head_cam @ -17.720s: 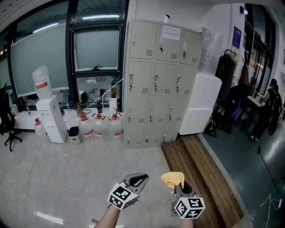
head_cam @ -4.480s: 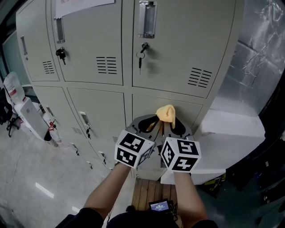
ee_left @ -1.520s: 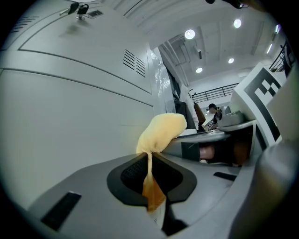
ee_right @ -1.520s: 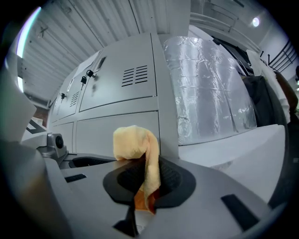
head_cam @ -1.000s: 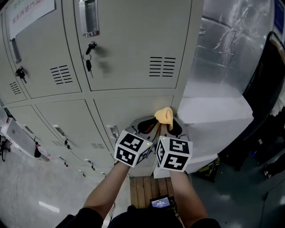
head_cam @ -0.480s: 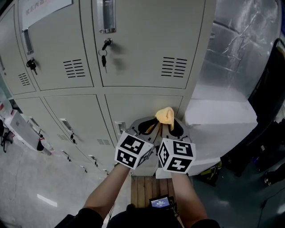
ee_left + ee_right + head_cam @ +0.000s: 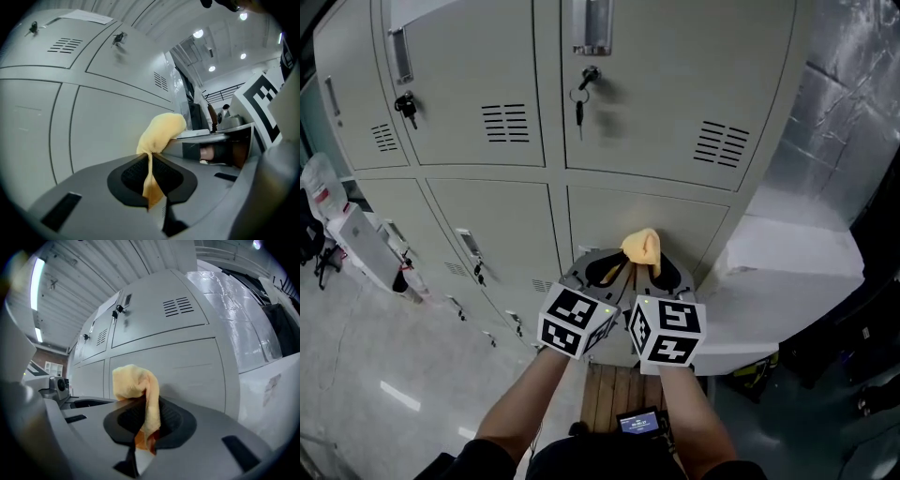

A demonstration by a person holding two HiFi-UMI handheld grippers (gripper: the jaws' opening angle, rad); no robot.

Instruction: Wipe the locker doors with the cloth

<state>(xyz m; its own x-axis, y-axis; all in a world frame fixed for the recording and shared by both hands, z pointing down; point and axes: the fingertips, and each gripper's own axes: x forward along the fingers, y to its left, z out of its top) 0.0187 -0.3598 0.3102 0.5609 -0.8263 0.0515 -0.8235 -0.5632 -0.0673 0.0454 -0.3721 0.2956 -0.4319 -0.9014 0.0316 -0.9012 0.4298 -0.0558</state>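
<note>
Head view: lockers (image 7: 656, 103) sit further right than half second ago, more doors showing at left. Left tool (image 7: 600, 269), right tool (image 7: 667, 272) side by side, both clamped on cloth (image 7: 642, 249) at lower door (image 7: 675, 217); contact unclear. Wipe probably shifting leftward.

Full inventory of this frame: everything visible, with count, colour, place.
locker doors: several, beige, filling the wall ahead
keys: two sets, dark, hanging from upper door locks
cloth: one, yellow, held up before a second-row door
cabinet: one, white, right of the lockers
foil sheet: one, silver, above the cabinet
water dispenser: one, white, floor at left
wooden boards: brown, floor at bottom centre
left gripper: one, grey, jaws shut on cloth
right gripper: one, grey, jaws shut on cloth
forearms: two, bare, bottom centre
</note>
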